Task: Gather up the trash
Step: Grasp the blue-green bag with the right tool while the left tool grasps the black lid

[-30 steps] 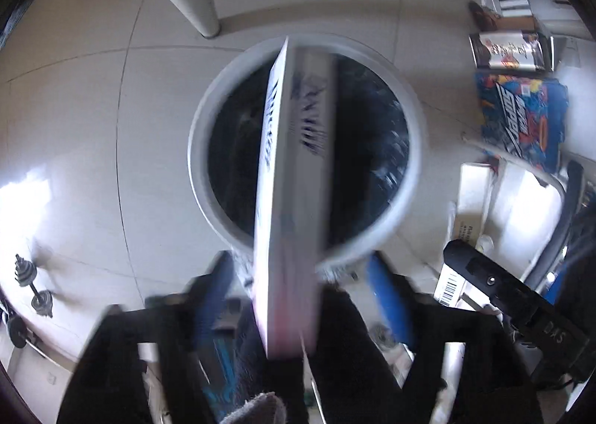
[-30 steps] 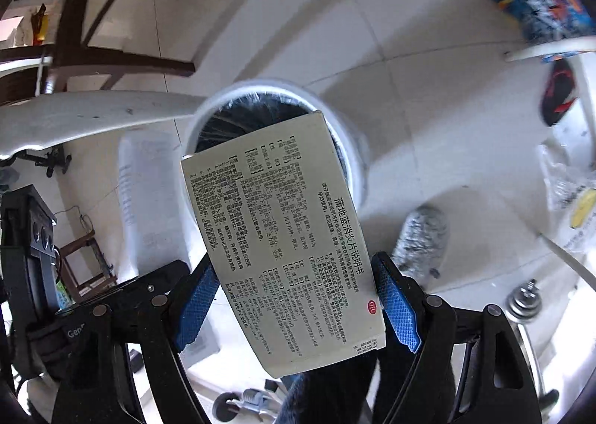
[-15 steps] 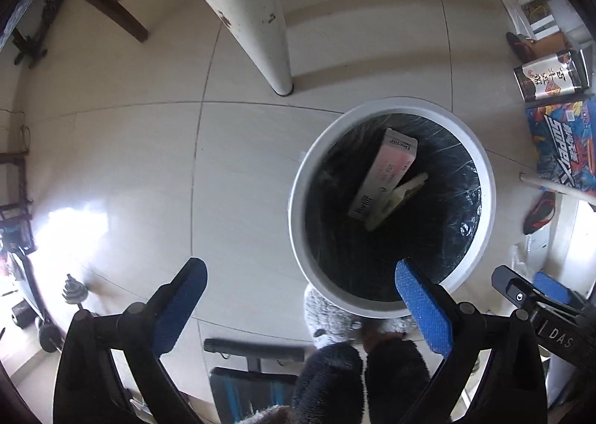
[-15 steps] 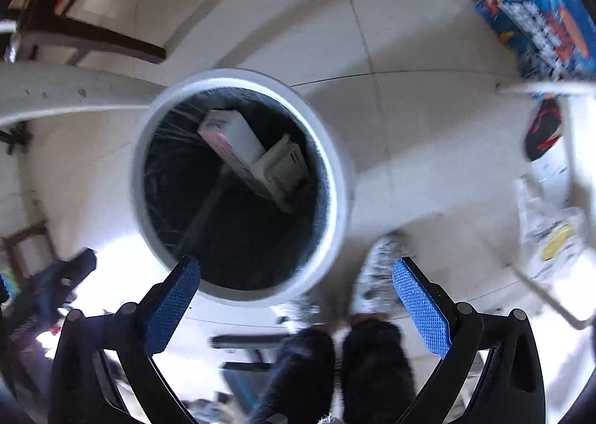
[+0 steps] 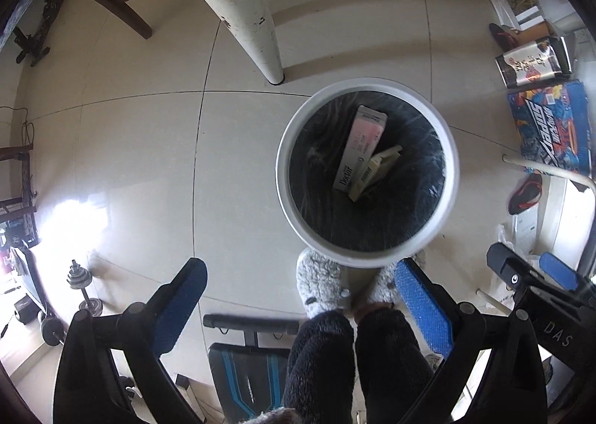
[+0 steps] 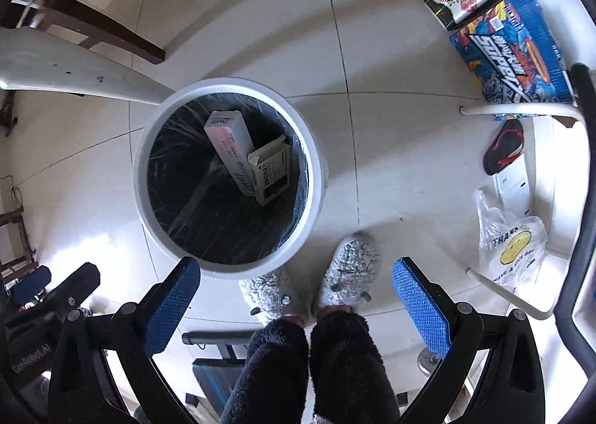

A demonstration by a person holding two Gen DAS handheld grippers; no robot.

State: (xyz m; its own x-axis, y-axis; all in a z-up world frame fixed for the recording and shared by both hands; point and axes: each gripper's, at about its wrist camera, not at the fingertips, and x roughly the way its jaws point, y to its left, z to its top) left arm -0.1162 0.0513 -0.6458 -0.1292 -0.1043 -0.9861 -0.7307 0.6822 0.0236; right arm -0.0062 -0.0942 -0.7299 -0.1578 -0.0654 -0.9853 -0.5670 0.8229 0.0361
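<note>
A white round trash bin [image 5: 287, 197] with a black liner stands on the tiled floor; it also shows in the right wrist view [image 6: 316, 178]. Inside lie a pink and white box [image 5: 359, 146] [image 6: 227, 141] and a beige printed box [image 5: 374, 172] [image 6: 272, 171], leaning on each other. My left gripper [image 5: 301, 293] is open and empty, high above the bin's near rim. My right gripper [image 6: 296, 297] is open and empty, above and to the right of the bin.
The person's grey slippers [image 6: 348, 273] stand just in front of the bin. A white table leg [image 5: 246, 10] rises behind it. Colourful boxes [image 6: 510, 48], a red and black shoe [image 6: 503, 146] and a plastic bag [image 6: 514, 245] lie at the right. Dumbbells [image 5: 83, 290] sit at the left.
Both grippers let go of their boxes, which dropped into the bin. Both grippers opened wide and rose higher above the bin.
</note>
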